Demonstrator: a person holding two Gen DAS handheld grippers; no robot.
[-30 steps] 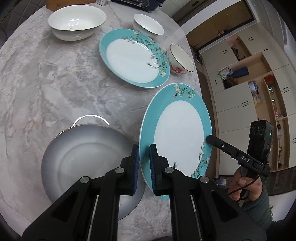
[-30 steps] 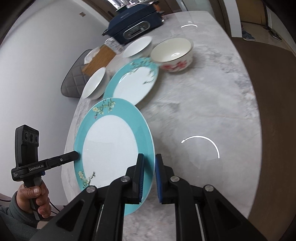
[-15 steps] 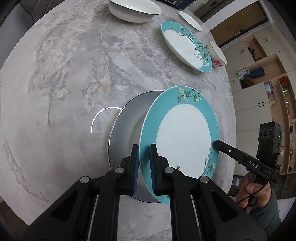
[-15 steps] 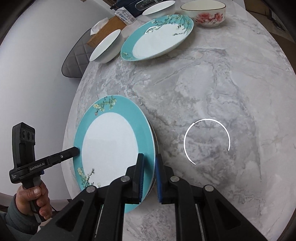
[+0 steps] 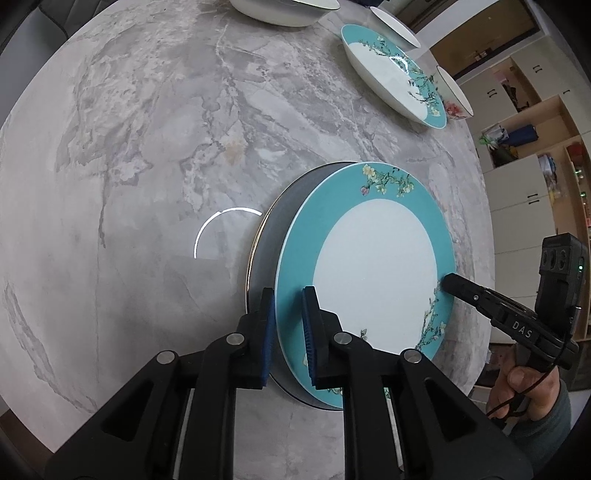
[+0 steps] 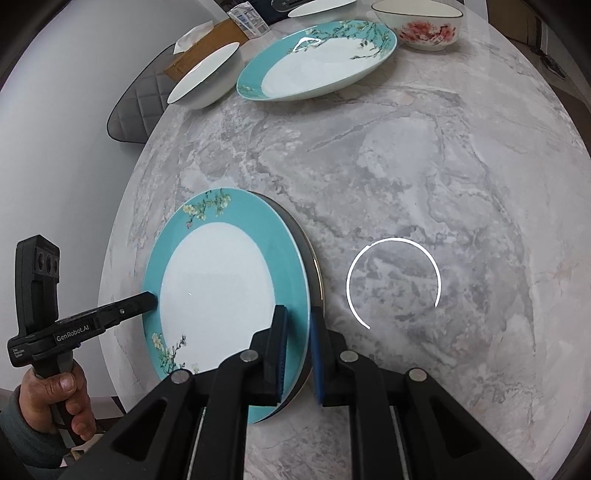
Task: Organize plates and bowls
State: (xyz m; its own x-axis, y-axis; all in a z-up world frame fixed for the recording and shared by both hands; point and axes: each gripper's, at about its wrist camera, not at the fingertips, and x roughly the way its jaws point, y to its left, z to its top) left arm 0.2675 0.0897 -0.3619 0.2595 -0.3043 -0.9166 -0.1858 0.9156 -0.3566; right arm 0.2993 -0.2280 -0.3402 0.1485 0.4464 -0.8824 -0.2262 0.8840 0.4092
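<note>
Plate-stacking step here, and it's pretty much at the set-down. Going left to right in the left wrist view: the left gripper (image 5: 288,295) has the rim of the turquoise-banded white plate with blossom sprigs (image 5: 373,273) between its blue pads at about 7 o'clock on the plate. Its jaws have just been easing open a hair, but they're only a rim's thickness apart and the pads look to be pressing on the rim. That plate lies on top of the plain grey plate with a thin metallic edge (image 5: 273,236), which peeks out as a crescent from 8 to 11 o'clock, so the two aren't quite centred. Both sit on the round grey marble table (image 5: 147,147), toward its 5 o'clock edge. On the far side of the plate, around 3 o'clock, the right gripper (image 6: 298,314) is nearly closed too and pinches the opposite rim. I can't tell if the plate's full weight is down yet or if it's a touch tilted. My guess for the next move: open both grippers together, slide them out sideways without dragging the plate, maybe nudge it to centre. Then go for the second turquoise plate (image 5: 391,66) up at 1 o'clock. The big white bowl (image 5: 280,11) at 12 and the red-flowered bowl (image 6: 421,26) probably get nested separately.
</note>
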